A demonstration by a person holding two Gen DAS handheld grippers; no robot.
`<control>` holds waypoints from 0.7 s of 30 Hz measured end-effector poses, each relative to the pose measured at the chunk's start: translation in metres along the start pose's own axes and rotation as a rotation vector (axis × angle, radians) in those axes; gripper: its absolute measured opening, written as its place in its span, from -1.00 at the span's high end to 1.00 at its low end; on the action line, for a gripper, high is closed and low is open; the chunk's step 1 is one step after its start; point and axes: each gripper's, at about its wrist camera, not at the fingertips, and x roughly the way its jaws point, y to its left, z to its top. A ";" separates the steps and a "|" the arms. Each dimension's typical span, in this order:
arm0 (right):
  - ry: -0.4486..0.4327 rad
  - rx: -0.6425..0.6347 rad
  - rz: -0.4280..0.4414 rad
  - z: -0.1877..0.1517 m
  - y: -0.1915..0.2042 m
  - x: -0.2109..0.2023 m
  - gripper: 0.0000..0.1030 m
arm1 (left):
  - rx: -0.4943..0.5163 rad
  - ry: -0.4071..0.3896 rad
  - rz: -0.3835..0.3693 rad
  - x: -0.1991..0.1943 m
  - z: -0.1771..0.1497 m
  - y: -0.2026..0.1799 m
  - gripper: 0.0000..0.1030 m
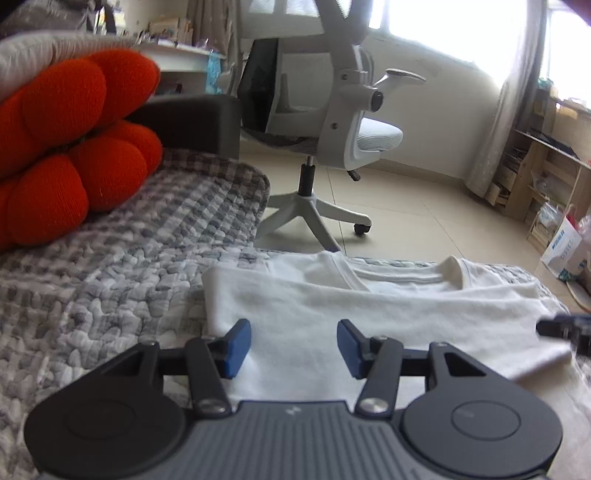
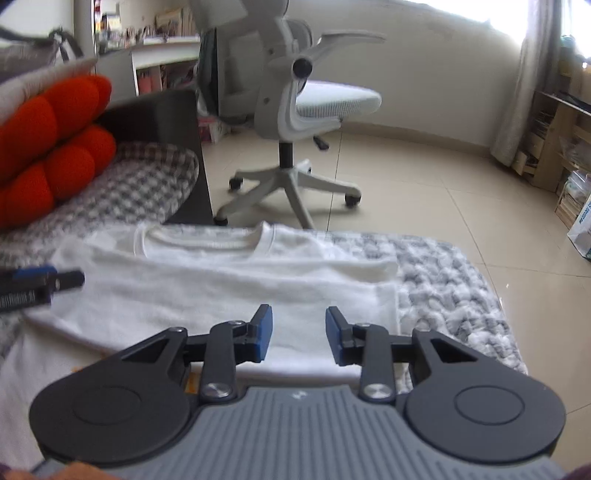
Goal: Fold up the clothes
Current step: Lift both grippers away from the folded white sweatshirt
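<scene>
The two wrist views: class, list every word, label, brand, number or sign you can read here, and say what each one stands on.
No text can be read for certain.
White box with blue print on the floor by the wooden shelf: blue lettering, too blurred to read.
Left gripper, seen from the right wrist view: a strip of white lettering on its side, too blurred to read.
Both gripper bodies: a small pale mark, too small to make out.
White T-shirt: no print visible.

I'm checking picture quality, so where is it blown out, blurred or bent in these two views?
Left wrist view: the window is blown out, the red cushion soft, the white T-shirt fairly clear. Right wrist view: glare at the top right, the office chair slightly blurred, floor tile lines bowed by the fisheye.
</scene>
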 end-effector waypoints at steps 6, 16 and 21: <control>0.035 0.007 0.001 -0.004 -0.004 0.012 0.23 | -0.032 -0.011 0.003 0.012 0.009 0.007 -0.03; 0.029 -0.022 -0.019 -0.005 0.003 0.010 0.22 | -0.090 -0.033 -0.008 0.009 0.021 0.019 -0.01; -0.039 -0.033 -0.008 0.000 0.006 -0.001 0.16 | -0.065 -0.056 0.005 -0.002 0.023 0.013 -0.03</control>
